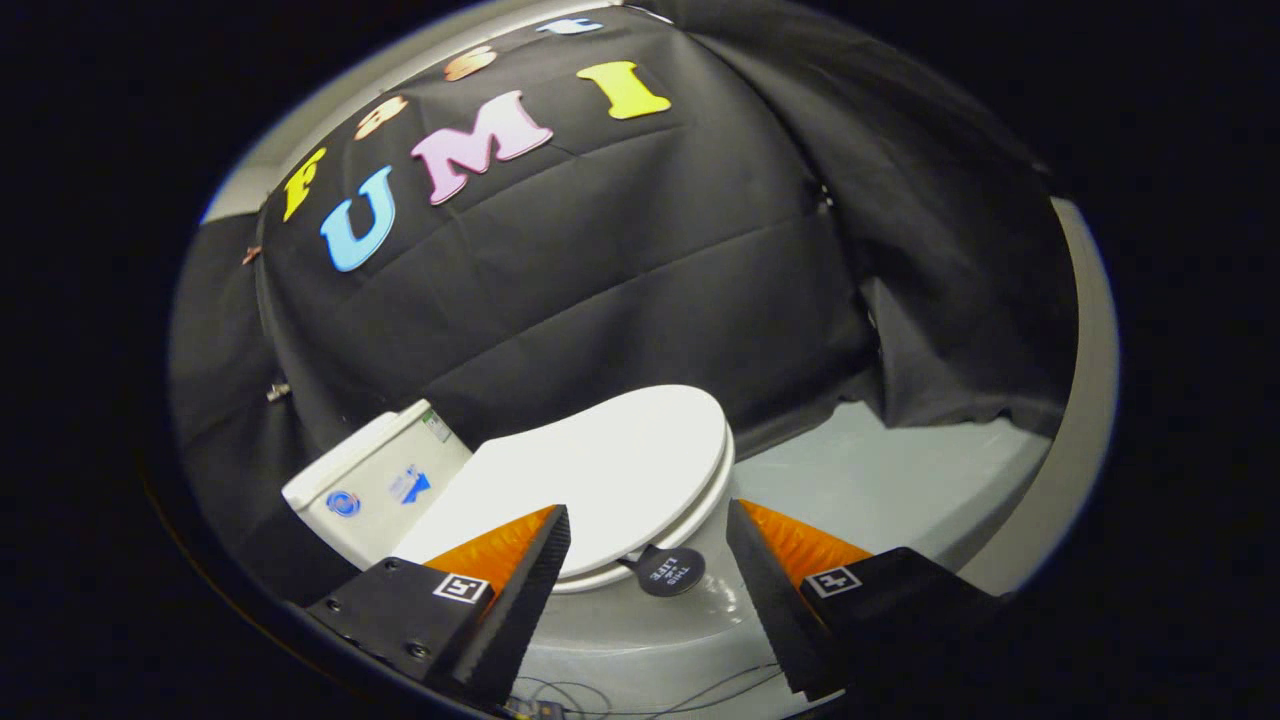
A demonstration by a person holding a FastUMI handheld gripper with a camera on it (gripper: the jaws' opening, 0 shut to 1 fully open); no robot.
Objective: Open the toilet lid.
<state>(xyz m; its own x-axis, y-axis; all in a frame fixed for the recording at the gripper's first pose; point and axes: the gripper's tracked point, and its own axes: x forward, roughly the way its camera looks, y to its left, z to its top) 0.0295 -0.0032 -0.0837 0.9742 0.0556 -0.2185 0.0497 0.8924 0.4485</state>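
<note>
Toilet lid: smooth white plastic, soft sheen; cistern glossier, looks like glazed ceramic. Fingers spread apart, ridged and matt on their inner faces, touching nothing. Booth wall: matt black cloth, creased; floor smooth, pale grey.

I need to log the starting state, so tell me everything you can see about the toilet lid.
The toilet lid is white, smooth and glossy, plastic by its look, oval, and lies closed flat on the seat. A small dark round tab hangs from its front edge, between the fingers of the open claw. The tank stands behind it. Nothing is gripping the lid.
</note>
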